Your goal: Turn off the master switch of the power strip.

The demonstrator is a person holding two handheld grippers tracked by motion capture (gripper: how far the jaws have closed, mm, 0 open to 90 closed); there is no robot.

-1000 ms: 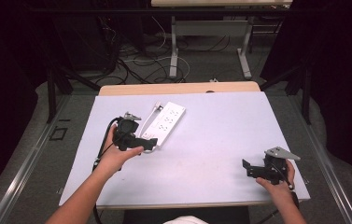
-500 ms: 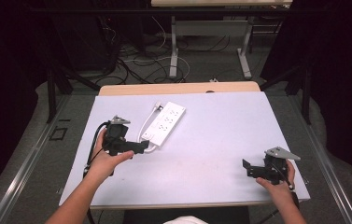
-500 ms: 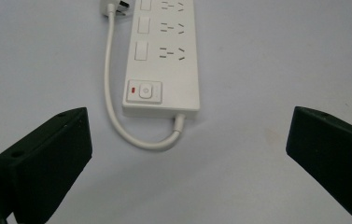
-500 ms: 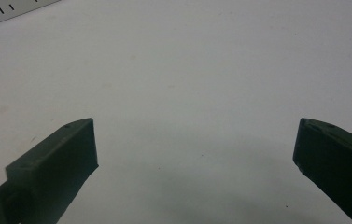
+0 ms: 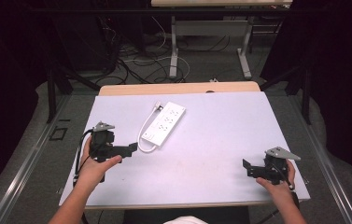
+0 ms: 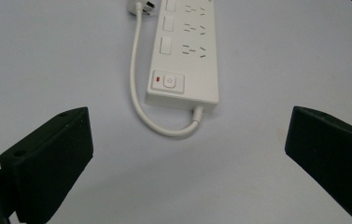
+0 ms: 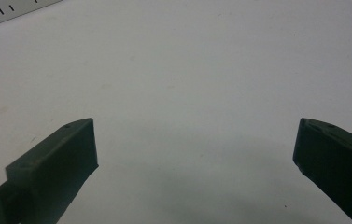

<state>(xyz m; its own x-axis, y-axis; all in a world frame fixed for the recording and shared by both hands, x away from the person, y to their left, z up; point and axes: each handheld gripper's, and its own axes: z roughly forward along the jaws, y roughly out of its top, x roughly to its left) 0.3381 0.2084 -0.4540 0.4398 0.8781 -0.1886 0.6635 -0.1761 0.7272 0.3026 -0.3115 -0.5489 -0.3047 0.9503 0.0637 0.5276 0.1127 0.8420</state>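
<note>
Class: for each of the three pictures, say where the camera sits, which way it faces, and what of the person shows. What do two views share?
High view: above the person's side, facing forward and down on the table; both forearms, left tongs, right tongs.
Left gripper view: rides the left tongs, facing the power strip; open black jaws.
Right gripper view: rides the right tongs, facing bare table; open jaws.
Shared: all three show the power strip.

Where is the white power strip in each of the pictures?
High view: the power strip lies slanted on the table, left of middle.
Left gripper view: top middle, switch end nearest the open jaws.
Right gripper view: just a corner at the top left.
Shared landmark: its rows of socket slots.
</note>
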